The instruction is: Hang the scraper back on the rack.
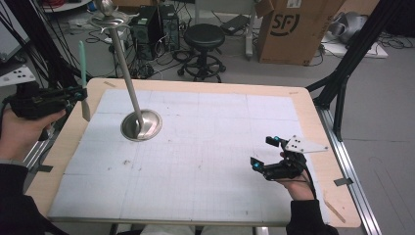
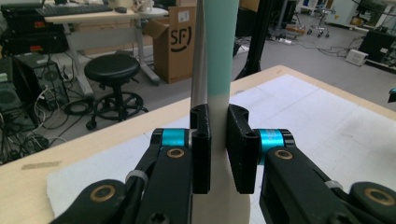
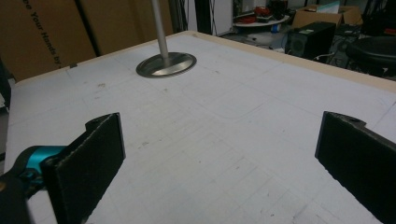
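Note:
A long utensil with a teal handle (image 1: 82,58) and a pale lower end stands upright at the table's far left edge, with my left gripper (image 1: 80,92) shut on its middle. In the left gripper view the two jaws (image 2: 218,140) press on the utensil (image 2: 219,46) where teal turns to cream. A metal stand (image 1: 141,125) with a round base and a tall leaning pole sits on the white mat just right of it. My right gripper (image 1: 263,152) hovers open over the mat's right side, nothing between its jaws (image 3: 219,154), and faces the stand (image 3: 166,64).
A white gridded mat (image 1: 195,161) covers most of the wooden table. Beyond the far edge stand a black stool (image 1: 204,36), a cardboard box (image 1: 293,29) and computer towers (image 1: 156,24). A black frame leg (image 1: 342,78) rises by the right edge.

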Available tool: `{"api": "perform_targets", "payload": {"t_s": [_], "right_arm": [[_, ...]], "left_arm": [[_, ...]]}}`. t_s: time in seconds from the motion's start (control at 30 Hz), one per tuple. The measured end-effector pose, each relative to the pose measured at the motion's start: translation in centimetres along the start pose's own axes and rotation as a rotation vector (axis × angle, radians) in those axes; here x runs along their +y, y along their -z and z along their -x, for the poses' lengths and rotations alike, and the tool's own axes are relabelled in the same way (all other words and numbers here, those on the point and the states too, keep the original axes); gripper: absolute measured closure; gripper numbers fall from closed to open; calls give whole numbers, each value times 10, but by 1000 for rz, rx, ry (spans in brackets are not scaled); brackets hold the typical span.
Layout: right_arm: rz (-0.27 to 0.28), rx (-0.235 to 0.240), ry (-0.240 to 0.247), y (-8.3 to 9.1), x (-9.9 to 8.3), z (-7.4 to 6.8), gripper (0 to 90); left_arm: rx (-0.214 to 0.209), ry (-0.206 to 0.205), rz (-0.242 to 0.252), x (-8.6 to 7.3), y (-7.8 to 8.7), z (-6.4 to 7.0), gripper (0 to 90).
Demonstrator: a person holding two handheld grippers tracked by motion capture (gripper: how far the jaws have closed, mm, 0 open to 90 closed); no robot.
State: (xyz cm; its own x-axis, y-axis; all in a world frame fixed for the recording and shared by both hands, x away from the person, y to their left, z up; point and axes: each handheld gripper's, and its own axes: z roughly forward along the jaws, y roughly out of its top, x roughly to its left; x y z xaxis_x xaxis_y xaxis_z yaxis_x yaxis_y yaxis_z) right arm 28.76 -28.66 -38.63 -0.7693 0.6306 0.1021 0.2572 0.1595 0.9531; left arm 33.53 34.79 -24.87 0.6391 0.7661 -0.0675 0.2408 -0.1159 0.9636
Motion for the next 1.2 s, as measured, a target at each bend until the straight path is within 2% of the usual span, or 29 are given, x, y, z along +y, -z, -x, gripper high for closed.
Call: {"api": "perform_targets", "payload": {"t_s": [0.07, 0.43, 0.87, 1.03, 1.2], "right_arm": [[-1, 0, -3, 0, 0, 0, 6], [-11, 5, -2, -1, -2, 1, 6], [-12, 7, -1, -1, -2, 0, 6], [-12, 8, -4, -1, -2, 0, 6], [-12, 8, -2, -1, -2, 1, 6]], "left_arm": [[7, -7, -2, 4, 1, -1, 806], [23, 17, 18, 19, 0, -8, 805], [30, 32, 43, 22, -4, -13, 806], [25, 22, 49, 23, -7, -12, 806], [8, 31, 62, 23, -9, -12, 806]]}}
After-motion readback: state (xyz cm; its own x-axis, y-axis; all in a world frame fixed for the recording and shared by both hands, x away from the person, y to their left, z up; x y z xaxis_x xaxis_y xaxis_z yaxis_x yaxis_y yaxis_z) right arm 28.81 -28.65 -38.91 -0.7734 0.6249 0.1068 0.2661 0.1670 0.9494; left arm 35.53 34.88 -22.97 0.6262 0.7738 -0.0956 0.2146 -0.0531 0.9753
